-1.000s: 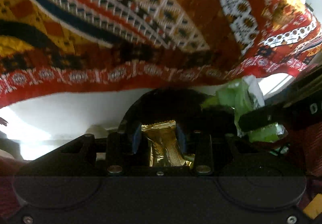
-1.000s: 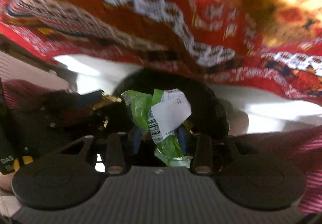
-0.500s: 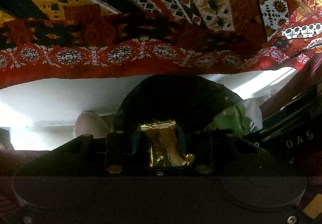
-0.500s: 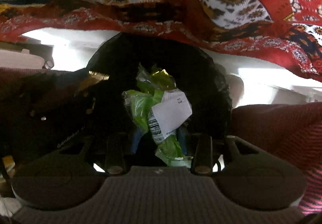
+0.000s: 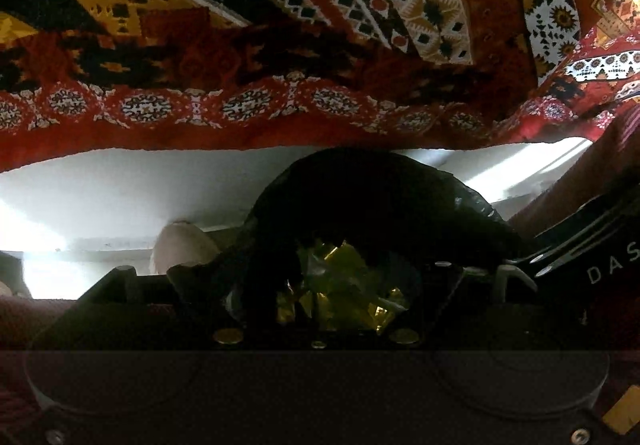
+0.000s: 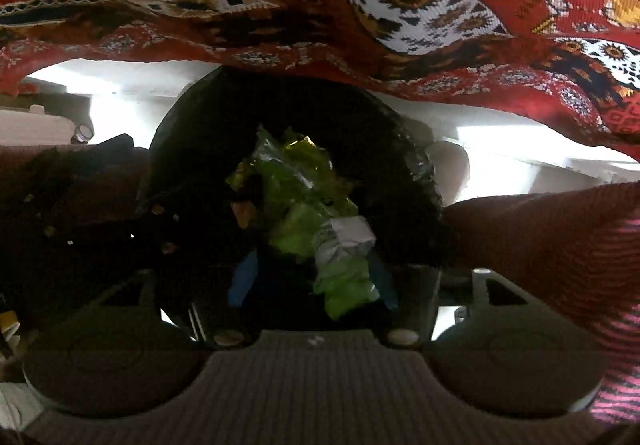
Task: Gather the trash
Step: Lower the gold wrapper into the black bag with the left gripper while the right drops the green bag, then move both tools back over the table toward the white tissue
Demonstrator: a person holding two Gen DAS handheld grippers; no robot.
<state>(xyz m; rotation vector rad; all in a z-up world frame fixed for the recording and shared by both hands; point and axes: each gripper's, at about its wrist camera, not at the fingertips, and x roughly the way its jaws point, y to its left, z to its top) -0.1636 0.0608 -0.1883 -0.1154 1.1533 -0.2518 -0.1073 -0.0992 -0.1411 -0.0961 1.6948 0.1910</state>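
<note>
Both tongs over the mouth of a black trash bag [image 5: 360,197], pointing down into it. Left tongs [image 5: 320,309] spread wide, jaws just been opening, nothing pressed between the pads; gold wrapper [image 5: 340,301] lying loose below among other crumpled scraps inside the bag. Right tongs [image 6: 312,285] likewise parted, jaws just been opening; blue pads [image 6: 242,281] standing clear on the left, green wrapper [image 6: 344,285] with its white label hanging between them and close against the right-hand pad, whether touching or just free cannot be told. More green and gold scraps [image 6: 296,173] heaped deeper in the bag, seen from the right wrist. Bag rim [image 6: 416,165] crinkled, dark, round. Red patterned cloth [image 5: 280,45] draped overhead, its lower hem just above the bag. Pale floor [image 5: 120,185] bright beyond the bag. Dark red sleeve [image 6: 540,237] at the right of the right wrist view.
</note>
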